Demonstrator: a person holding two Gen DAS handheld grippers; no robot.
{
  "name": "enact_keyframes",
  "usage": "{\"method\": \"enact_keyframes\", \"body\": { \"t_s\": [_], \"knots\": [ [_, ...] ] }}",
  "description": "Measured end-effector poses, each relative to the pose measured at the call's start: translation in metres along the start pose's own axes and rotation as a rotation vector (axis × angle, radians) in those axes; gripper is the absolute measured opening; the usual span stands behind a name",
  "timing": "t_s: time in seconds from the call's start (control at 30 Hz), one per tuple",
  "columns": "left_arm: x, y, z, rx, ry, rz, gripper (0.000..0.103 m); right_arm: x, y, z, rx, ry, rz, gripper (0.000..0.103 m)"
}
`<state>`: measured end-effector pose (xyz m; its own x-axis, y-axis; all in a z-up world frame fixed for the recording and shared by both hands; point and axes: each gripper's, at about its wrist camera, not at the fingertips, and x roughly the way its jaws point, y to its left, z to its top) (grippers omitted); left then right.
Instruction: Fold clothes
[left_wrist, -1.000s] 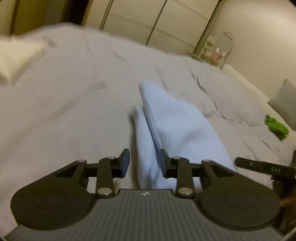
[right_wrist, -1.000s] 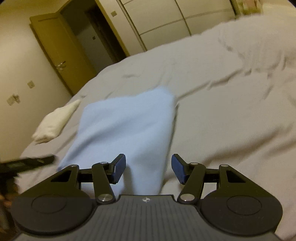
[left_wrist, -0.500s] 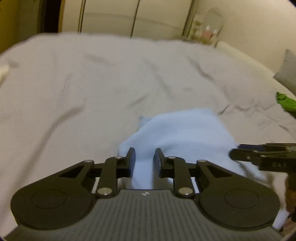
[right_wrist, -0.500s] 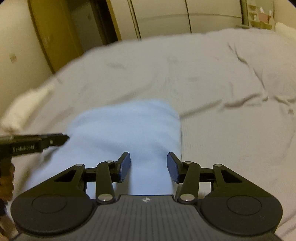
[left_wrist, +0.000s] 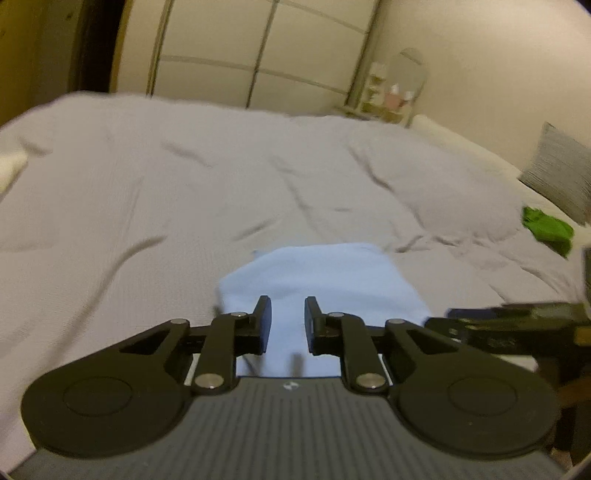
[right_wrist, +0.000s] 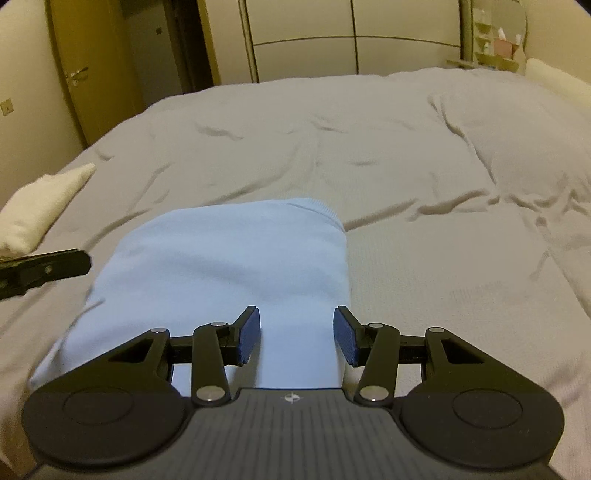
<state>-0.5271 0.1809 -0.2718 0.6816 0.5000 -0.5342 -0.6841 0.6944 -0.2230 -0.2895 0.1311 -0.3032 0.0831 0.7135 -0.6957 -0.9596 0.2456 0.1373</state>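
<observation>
We find a light blue garment (right_wrist: 229, 266) lying folded into a compact rectangle on the grey bedspread (right_wrist: 424, 155) of a bed, at the near edge of the mattress. Its far end shows a rounded fold, and its right side forms a straight edge.

The left gripper (left_wrist: 287, 319) sits over the near left portion of the garment. Its jaws stand apart with a narrow gap, and we see blue cloth through that gap; nothing is clamped between them. The right gripper (right_wrist: 296, 334) sits over the near right portion, its jaws spread wider, likewise empty, with the garment's right edge just inside the right-hand jaw.

Each gripper appears at the margin of the other's view, so the two are side by side.

A white folded cloth (right_wrist: 40, 206) rests at the left edge of the bed, well apart from the garment. A green item (left_wrist: 546, 229) lies far right, near a grey pillow (left_wrist: 561, 173).
</observation>
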Motion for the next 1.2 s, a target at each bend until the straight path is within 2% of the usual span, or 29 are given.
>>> {"method": "enact_keyframes", "body": {
  "t_s": [0.17,0.23,0.3,0.33,0.4,0.5,0.57,0.67,0.8,0.9,1.03,1.2],
  "knots": [
    [-0.018,-0.020,-0.024,0.014,0.019,0.027,0.017,-0.020,0.009,-0.011,0.017,-0.001,0.004,0.050],
    [-0.010,-0.018,-0.035,-0.018,0.063,0.049,0.018,-0.020,0.011,-0.015,0.020,0.008,0.012,0.053],
    [0.003,-0.014,-0.045,-0.052,0.109,0.071,0.022,-0.016,0.013,-0.019,0.013,0.027,0.018,0.053],
    [0.007,-0.013,-0.048,-0.056,0.114,0.082,0.026,-0.014,0.014,-0.020,0.001,0.030,0.010,0.053],
    [0.008,-0.014,-0.048,-0.061,0.115,0.096,0.026,-0.011,0.014,-0.021,-0.011,0.033,0.008,0.053],
    [-0.005,-0.019,-0.043,-0.067,0.093,0.126,0.024,-0.024,0.007,-0.022,0.026,0.008,0.041,0.053],
    [-0.024,-0.026,-0.042,-0.060,0.051,0.137,0.022,-0.045,-0.002,-0.026,0.059,-0.036,0.078,0.053],
    [-0.059,-0.038,-0.048,-0.051,-0.013,0.133,0.022,-0.076,-0.011,-0.041,0.096,-0.083,0.123,0.052],
    [-0.079,-0.052,-0.067,-0.042,-0.026,0.108,0.023,-0.096,-0.008,-0.064,0.089,-0.090,0.131,0.045],
    [-0.073,-0.055,-0.077,-0.045,0.005,0.139,0.023,-0.091,-0.003,-0.076,0.059,-0.080,0.152,0.036],
    [-0.065,-0.059,-0.090,-0.050,0.047,0.179,0.024,-0.070,0.007,-0.097,-0.015,-0.016,0.095,0.035],
    [-0.057,-0.066,-0.105,-0.056,0.097,0.233,0.024,-0.069,0.009,-0.100,-0.031,-0.008,0.067,0.038]
  ]
}}
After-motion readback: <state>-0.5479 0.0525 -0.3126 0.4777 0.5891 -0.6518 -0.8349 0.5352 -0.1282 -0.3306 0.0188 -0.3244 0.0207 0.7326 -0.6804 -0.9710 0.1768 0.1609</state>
